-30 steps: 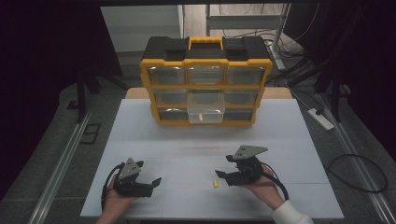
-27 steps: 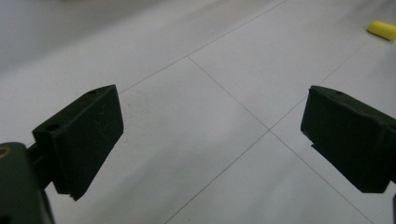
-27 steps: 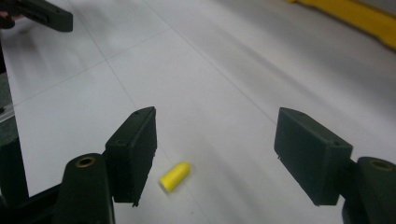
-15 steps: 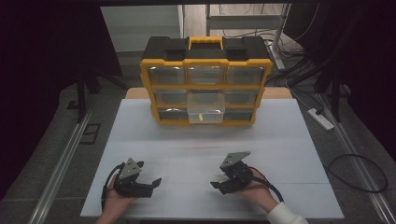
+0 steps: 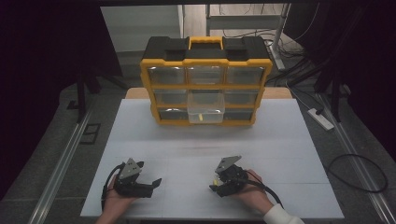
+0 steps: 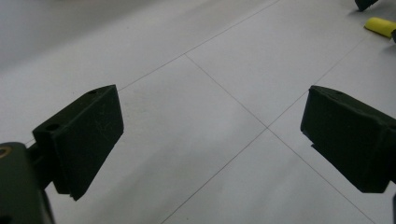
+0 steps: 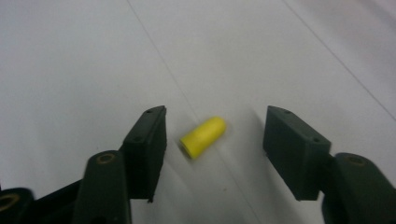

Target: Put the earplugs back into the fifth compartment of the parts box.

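1. A small yellow cylinder [image 7: 203,136] is seen lying on its side on the white table [image 5: 280,140], near the front edge and right of the middle.
2. The right gripper [image 7: 212,144] is lowered over it – the cylinder lies between the two black jaws, nearer the left-hand jaw in the right gripper view, with a gap left on both sides, so nothing is clamped.
3. These jaws have just been closing in around the cylinder, yet they are parted and no pad is pressed on it.
4. In the high view the right gripper [image 5: 219,183] is held low at the table by the person's right hand [image 5: 250,189], and a speck of the yellow cylinder [image 5: 215,181] is visible at its tips.
5. The left gripper [image 6: 210,135] is held with its jaws wide apart over bare table – nothing lies between them.
6. In the left gripper view the yellow cylinder [image 6: 380,26] is seen far off at the upper right corner, well apart from those jaws.
7. A yellow and black drawer cabinet [image 5: 206,79] stands at the far side of the table, with one clear drawer [image 5: 205,111] of the bottom row pulled out.
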Demonstrator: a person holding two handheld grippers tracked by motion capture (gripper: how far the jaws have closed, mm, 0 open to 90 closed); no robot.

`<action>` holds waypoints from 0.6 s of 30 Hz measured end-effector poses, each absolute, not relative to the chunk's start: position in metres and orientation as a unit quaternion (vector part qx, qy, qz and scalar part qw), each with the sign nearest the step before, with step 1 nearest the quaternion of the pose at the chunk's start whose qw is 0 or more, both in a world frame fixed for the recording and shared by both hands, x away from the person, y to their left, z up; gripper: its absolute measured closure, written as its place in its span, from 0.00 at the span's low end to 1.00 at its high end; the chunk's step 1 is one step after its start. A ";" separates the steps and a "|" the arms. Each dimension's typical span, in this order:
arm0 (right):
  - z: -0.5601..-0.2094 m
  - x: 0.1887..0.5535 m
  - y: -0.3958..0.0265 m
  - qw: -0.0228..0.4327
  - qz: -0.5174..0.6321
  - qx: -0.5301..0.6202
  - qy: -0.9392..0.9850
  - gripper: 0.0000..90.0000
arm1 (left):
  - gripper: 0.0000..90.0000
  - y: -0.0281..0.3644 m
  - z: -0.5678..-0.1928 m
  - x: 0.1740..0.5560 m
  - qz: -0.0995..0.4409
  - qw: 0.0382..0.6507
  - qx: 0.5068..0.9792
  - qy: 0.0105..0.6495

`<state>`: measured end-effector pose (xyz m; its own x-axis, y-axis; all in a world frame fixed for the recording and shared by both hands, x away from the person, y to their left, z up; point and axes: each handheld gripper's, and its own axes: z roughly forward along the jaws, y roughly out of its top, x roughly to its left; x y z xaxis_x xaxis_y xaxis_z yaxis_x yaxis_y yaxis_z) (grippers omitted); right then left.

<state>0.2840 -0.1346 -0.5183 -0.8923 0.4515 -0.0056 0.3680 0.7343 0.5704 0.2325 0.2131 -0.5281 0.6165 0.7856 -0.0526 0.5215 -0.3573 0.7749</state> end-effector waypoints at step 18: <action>-0.507 0.287 -0.141 0.073 0.317 0.219 0.920 0.92 | 0.07 0.213 -0.528 0.232 0.167 0.395 0.808 0.403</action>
<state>0.2867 -0.1411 -0.5075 -0.8931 0.4499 0.0045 0.3571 0.7027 0.6154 0.2325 0.2126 -0.5284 0.6187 0.7842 -0.0482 0.5202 -0.3629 0.7731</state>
